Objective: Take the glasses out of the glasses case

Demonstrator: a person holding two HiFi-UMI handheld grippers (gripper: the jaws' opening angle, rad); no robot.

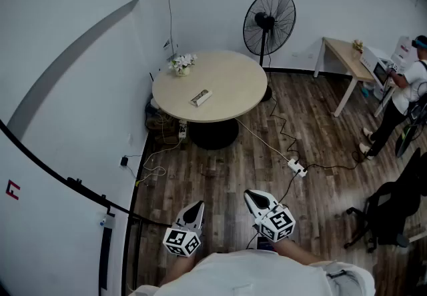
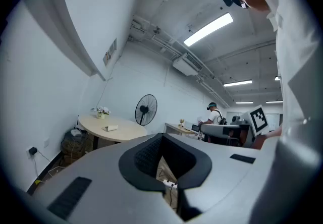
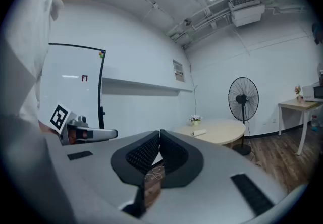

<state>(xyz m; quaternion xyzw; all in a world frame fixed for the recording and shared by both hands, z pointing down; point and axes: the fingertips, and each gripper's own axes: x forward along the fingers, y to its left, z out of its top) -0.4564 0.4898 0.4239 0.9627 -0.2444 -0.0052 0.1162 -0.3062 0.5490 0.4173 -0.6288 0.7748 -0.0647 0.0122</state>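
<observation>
A pale glasses case lies shut on the round beige table across the room. It shows small in the left gripper view and in the right gripper view. No glasses are visible. My left gripper and right gripper are held close to my body over the wooden floor, far short of the table. Each has its jaws closed tip to tip with nothing between them, as both the left gripper and the right gripper views show.
A small flower pot stands at the table's left edge. A standing fan is behind the table. A power strip and cables lie on the floor. At the right are a desk, a person and an office chair.
</observation>
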